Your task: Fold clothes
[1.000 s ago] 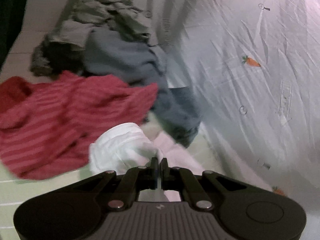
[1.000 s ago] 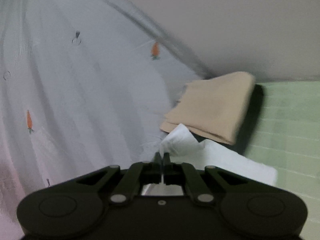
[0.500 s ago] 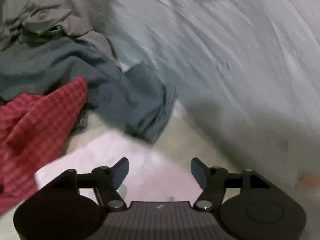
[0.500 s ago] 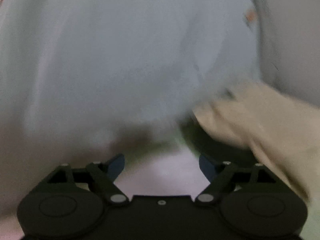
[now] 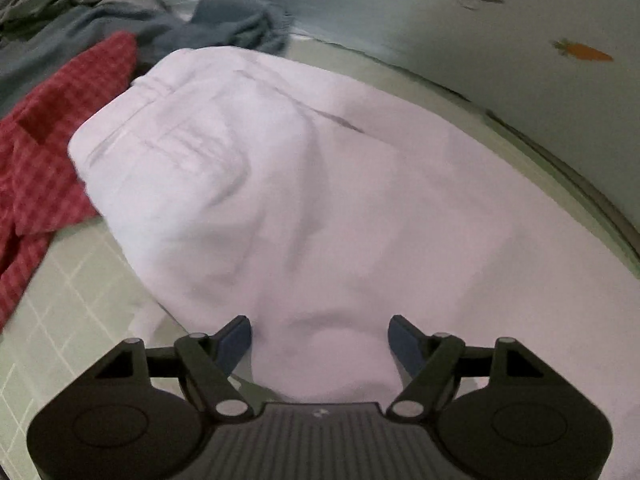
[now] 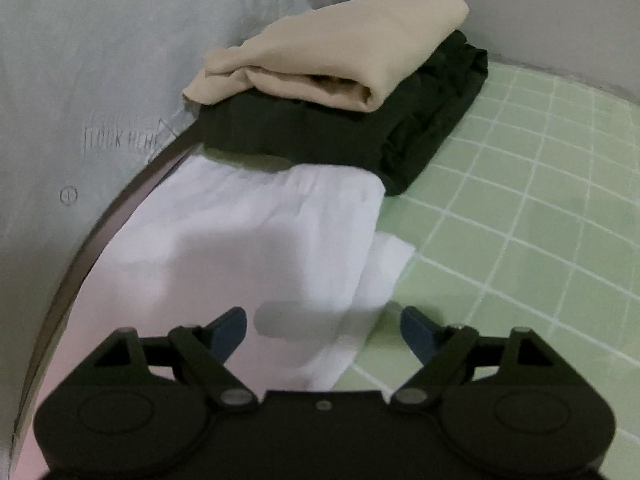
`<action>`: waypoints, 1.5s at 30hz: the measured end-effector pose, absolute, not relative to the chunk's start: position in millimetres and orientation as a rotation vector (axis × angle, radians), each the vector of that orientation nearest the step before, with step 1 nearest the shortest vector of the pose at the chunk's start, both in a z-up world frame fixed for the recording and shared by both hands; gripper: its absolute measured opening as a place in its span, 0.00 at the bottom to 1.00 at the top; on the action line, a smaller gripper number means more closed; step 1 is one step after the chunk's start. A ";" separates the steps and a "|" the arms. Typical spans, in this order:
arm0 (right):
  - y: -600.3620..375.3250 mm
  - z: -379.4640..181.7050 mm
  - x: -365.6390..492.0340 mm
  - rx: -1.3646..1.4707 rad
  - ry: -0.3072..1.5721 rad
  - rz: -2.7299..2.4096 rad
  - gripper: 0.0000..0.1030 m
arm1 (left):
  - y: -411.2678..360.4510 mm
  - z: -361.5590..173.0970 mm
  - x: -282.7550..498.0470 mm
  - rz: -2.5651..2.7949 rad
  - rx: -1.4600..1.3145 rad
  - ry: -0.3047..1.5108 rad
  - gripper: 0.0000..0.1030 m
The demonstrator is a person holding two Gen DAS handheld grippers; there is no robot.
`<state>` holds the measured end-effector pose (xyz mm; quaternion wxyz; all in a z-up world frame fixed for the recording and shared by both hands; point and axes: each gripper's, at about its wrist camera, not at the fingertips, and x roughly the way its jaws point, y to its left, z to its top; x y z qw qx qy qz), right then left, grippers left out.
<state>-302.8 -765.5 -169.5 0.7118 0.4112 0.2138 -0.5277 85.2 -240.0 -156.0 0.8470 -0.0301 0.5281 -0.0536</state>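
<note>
- jaws of the left gripper (image 5: 319, 338) are opening, wide apart above the white garment (image 5: 304, 200), pads clear of the cloth.
- jaws of the right gripper (image 6: 323, 330) are opening too, over the same white garment's (image 6: 256, 248) other end, gripping nothing.
- white garment lies flat on the green checked mat (image 6: 520, 216).
- beyond the garment, at the right gripper's end: a folded beige cloth (image 6: 332, 52) stacked on a folded black one (image 6: 420, 128).
- beside the garment's far end in the left view: a red checked cloth (image 5: 44, 148) and a grey-blue one (image 5: 224, 28).
</note>
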 end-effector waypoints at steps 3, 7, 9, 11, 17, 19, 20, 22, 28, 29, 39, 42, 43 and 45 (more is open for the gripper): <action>-774.3 -172.2 -293.7 0.852 0.501 -1.209 0.83 | -244.1 -150.1 80.7 -0.129 -0.035 1.098 0.75; -780.2 -175.1 -285.5 0.756 0.561 -1.261 0.76 | -238.4 -145.5 76.5 -0.117 -0.075 1.103 0.77; -777.2 -176.3 -282.2 0.682 0.595 -1.260 0.55 | -233.0 -143.1 71.8 -0.109 -0.111 1.112 0.77; -772.9 -176.4 -283.0 0.632 0.620 -1.254 0.38 | -225.4 -142.0 68.9 -0.099 -0.135 1.111 0.77; -771.5 -174.4 -314.1 0.770 0.537 -1.185 0.18 | -192.8 -151.2 73.8 -0.011 -0.249 1.122 0.77; -773.2 -174.8 -319.5 0.829 0.510 -1.181 0.18 | -176.4 -156.1 78.5 0.032 -0.317 1.115 0.77; -774.7 -175.4 -322.3 0.870 0.486 -1.184 0.19 | -168.3 -157.7 80.1 0.058 -0.347 1.108 0.77; -777.6 -176.7 -328.0 0.951 0.437 -1.188 0.22 | -155.5 -160.9 84.3 0.114 -0.378 1.093 0.77; -783.1 -178.2 -327.3 1.091 0.325 -1.192 0.52 | -123.3 -176.2 107.8 0.187 -0.500 1.064 0.77; -784.3 -177.8 -324.6 1.099 0.318 -1.190 0.62 | -120.2 -177.2 111.1 0.187 -0.521 1.056 0.77; -804.3 -171.2 -275.1 0.881 0.541 -1.271 0.36 | -116.4 -182.5 125.0 0.119 -0.540 0.993 0.48; -803.8 -170.4 -268.8 0.782 0.613 -1.247 0.13 | -118.6 -179.7 122.2 0.143 -0.532 0.976 0.33; -801.9 -170.1 -269.5 0.761 0.615 -1.236 0.12 | -119.9 -178.2 121.2 0.148 -0.524 0.971 0.27; -797.6 -168.9 -280.2 0.769 0.597 -1.243 0.11 | -119.2 -174.1 119.1 0.160 -0.506 0.963 0.18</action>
